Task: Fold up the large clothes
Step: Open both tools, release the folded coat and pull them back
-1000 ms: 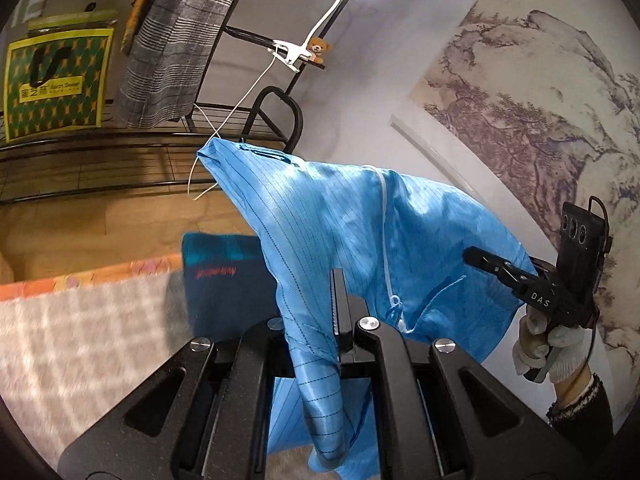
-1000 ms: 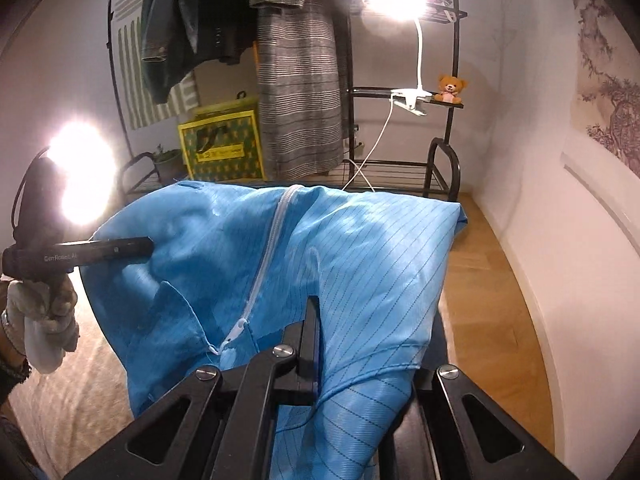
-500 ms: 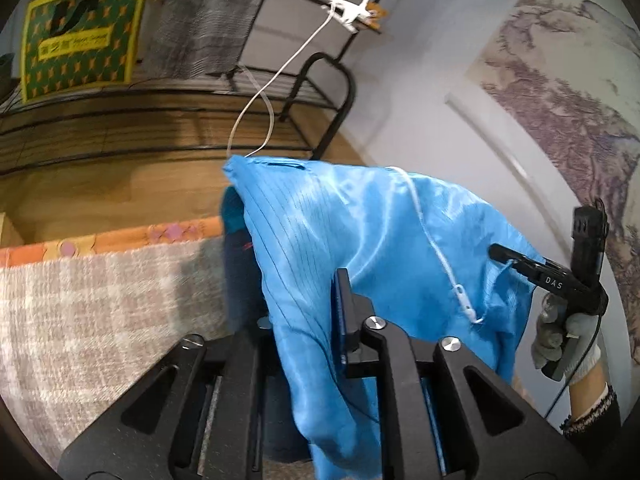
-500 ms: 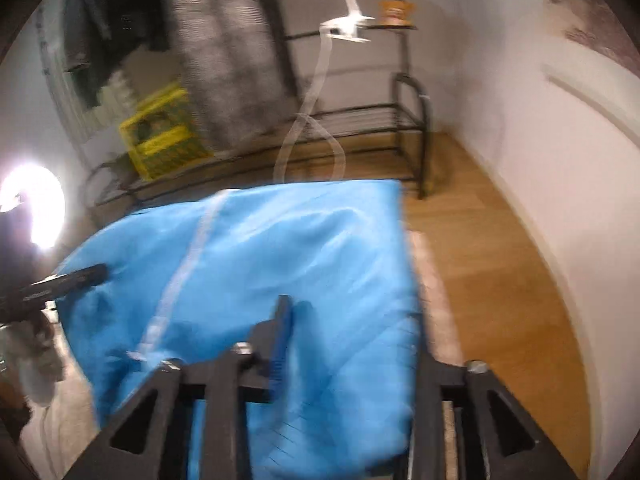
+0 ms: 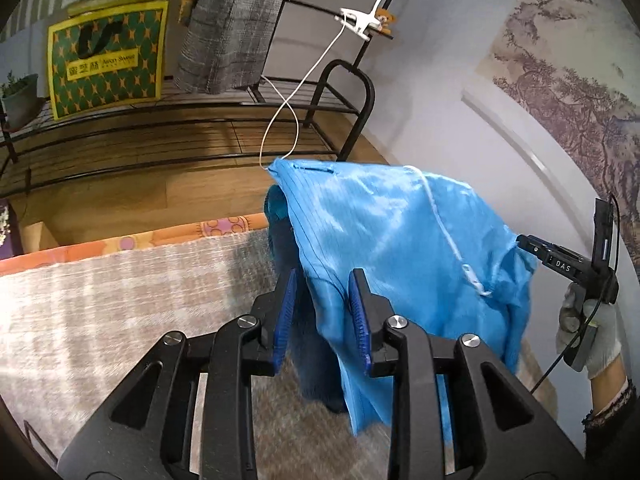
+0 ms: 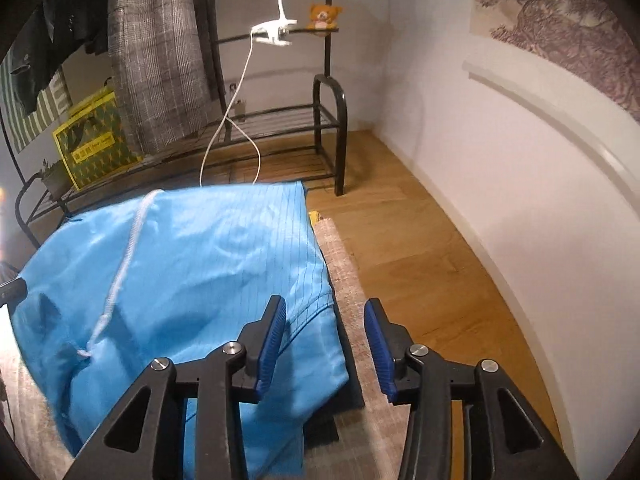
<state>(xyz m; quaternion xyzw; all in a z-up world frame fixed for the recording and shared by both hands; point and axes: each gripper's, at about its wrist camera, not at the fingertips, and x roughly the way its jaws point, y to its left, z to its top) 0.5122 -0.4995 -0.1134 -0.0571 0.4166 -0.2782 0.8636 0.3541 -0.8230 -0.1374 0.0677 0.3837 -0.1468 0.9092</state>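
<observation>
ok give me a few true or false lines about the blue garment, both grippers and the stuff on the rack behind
1. Both grippers have their jaws apart. True: the left gripper and the right gripper each show a clear gap between the blue pads.
2. The blue garment has a white zipper running down it. True.
3. The right gripper is clamped on the garment. False: its jaws stand open, with cloth by the left pad only.
4. A teddy bear sits on the floor. False: it sits on a high shelf of the black rack.
5. The shopping bag on the rack is red. False: it is yellow and green.
</observation>
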